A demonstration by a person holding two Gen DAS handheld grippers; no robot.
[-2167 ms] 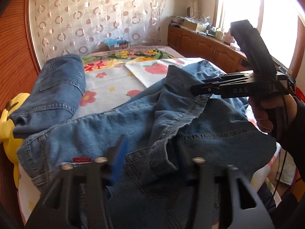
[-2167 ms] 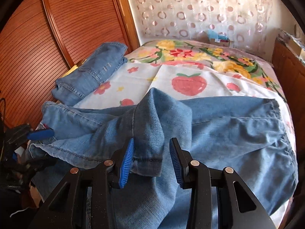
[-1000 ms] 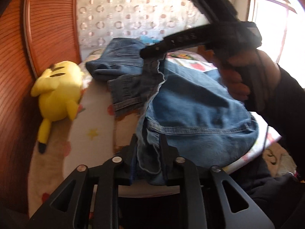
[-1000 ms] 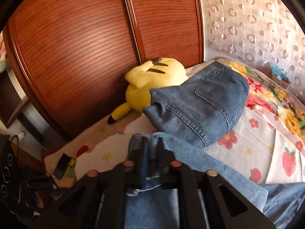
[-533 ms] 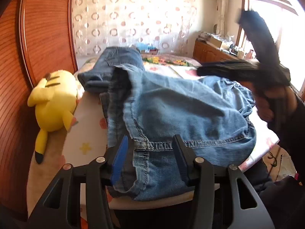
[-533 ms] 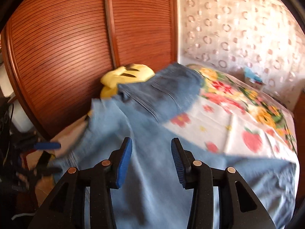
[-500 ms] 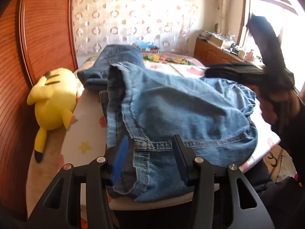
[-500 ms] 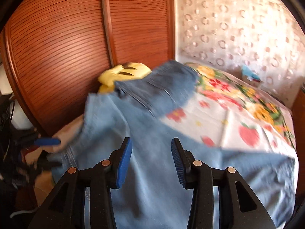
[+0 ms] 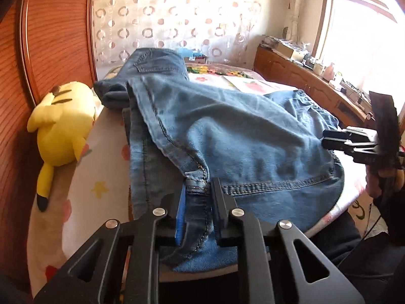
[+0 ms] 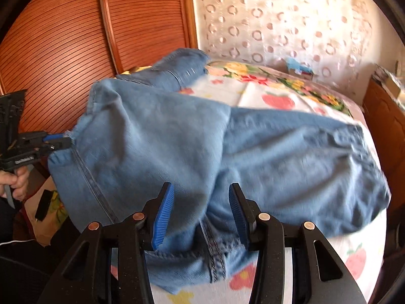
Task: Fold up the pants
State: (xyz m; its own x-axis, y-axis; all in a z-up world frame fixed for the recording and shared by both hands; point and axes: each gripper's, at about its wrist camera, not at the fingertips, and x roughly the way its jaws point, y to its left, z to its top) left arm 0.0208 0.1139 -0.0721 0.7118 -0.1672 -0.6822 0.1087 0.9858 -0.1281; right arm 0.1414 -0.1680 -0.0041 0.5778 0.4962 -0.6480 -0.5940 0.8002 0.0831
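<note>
Light blue jeans (image 9: 240, 136) lie folded over on the bed, one layer on another. My left gripper (image 9: 198, 195) is at their near edge, jaws closing, pads pressing a stitched hem fold. In the right wrist view the left gripper (image 10: 59, 140) bites the jeans' (image 10: 164, 136) left edge. My right gripper (image 10: 201, 212) stands open over the near seam; denim lies between and under the blue pads (image 10: 162, 215), untouched. From the left wrist view the right gripper (image 9: 326, 140) hovers side-on at the jeans' right edge, held by a hand (image 9: 382, 179).
A second, darker pair of folded jeans (image 9: 154, 65) lies at the back of the floral sheet (image 9: 101, 167). A yellow plush toy (image 9: 63, 126) lies by the wooden sliding doors (image 10: 63, 50). A low wooden cabinet (image 9: 291, 73) runs under the window.
Both grippers let go of the denim they held a second ago. The left one has since closed on the near hem. The right one swung away to the jeans' right side, open.
</note>
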